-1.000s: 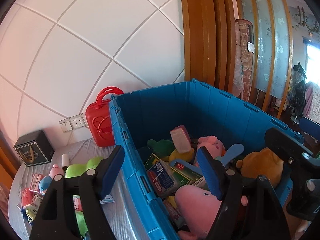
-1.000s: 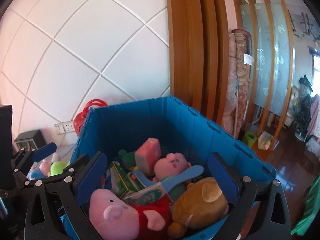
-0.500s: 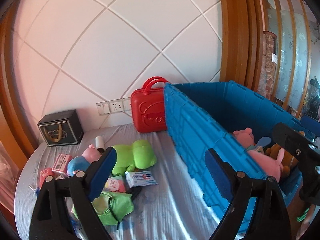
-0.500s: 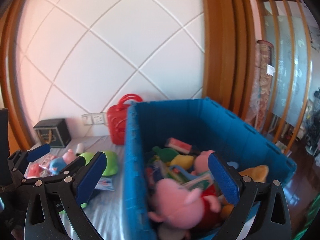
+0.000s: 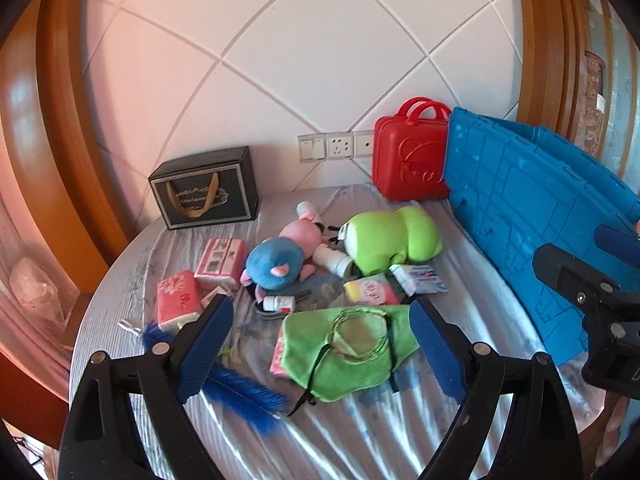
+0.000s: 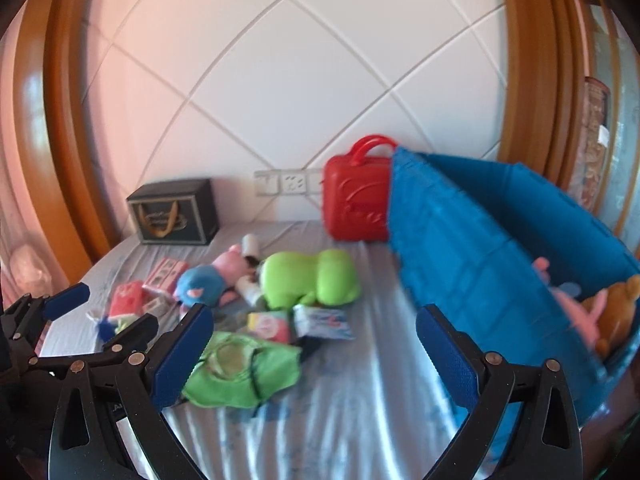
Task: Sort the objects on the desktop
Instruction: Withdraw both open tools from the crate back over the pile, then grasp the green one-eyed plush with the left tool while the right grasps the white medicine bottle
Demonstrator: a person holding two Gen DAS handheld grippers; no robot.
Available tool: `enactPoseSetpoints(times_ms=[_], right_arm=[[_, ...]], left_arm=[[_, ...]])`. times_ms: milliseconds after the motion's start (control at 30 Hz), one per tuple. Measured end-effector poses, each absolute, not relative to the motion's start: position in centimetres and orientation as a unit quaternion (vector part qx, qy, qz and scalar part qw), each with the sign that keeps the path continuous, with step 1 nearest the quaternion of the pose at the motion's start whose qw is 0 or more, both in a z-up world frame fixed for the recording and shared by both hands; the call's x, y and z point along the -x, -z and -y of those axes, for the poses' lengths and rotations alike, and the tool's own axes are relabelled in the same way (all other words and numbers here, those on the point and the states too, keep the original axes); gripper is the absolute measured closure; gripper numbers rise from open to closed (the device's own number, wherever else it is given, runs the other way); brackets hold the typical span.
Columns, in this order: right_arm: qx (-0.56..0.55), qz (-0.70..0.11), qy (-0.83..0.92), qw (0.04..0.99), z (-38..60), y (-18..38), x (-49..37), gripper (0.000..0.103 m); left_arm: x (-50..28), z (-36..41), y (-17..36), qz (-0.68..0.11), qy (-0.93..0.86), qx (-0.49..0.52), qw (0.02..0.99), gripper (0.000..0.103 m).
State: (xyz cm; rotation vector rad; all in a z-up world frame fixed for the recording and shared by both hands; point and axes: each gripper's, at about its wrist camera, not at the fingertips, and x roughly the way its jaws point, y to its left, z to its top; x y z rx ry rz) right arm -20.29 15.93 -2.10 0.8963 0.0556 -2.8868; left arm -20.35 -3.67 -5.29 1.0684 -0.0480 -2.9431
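Loose objects lie on a round table with a grey cloth (image 5: 400, 432): a green plush (image 5: 390, 238), a blue and pink plush (image 5: 276, 262), a green cloth pouch (image 5: 348, 350), tissue packs (image 5: 370, 289), pink packets (image 5: 178, 295), a small bottle (image 5: 278, 302) and a blue feather (image 5: 244, 390). A blue crate (image 5: 528, 208) with plush toys stands at the right; it also shows in the right wrist view (image 6: 480, 256). My left gripper (image 5: 320, 344) is open above the green pouch. My right gripper (image 6: 316, 350) is open and empty over the cloth, right of the pouch (image 6: 244, 368).
A red toy suitcase (image 5: 408, 156) stands against the wall beside the crate. A black gift box (image 5: 206, 188) stands at the back left. Wall sockets (image 5: 336, 146) sit behind them. The table edge curves down at the left.
Both grippers have swung left, away from over the blue crate to over the table's loose objects. Both stay open and empty.
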Motion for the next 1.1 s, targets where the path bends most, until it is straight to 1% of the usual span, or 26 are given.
enactPoseSetpoints(times_ms=[167, 333, 567, 767, 967, 1100], right_arm=[[-0.330, -0.036, 0.939, 0.084, -11.0, 5.0, 21.0, 0.000], [-0.342, -0.052, 0.932, 0.111, -8.2, 6.4, 22.8, 0.000], [-0.357, -0.067, 0.919, 0.152, -6.2, 8.1, 26.0, 0.000], [-0.380, -0.072, 0.907, 0.168, -4.5, 10.5, 28.3, 0.000], [-0.407, -0.061, 0.896, 0.164, -2.9, 12.7, 30.5, 0.000], [-0.434, -0.065, 0.884, 0.159, -1.2, 14.9, 32.4, 0.000]], left_arm=[[20.2, 7.8, 7.2, -0.001, 0.932, -0.361, 0.029, 0.013], [20.7, 10.3, 8.5, -0.018, 0.927, -0.370, 0.062, 0.013], [21.8, 12.4, 9.6, -0.029, 0.921, -0.376, 0.103, 0.013], [22.5, 16.6, 12.0, -0.049, 0.906, -0.396, 0.139, 0.012], [24.1, 20.5, 14.9, -0.049, 0.896, -0.417, 0.144, 0.012], [25.8, 22.1, 17.9, -0.059, 0.885, -0.442, 0.135, 0.013]])
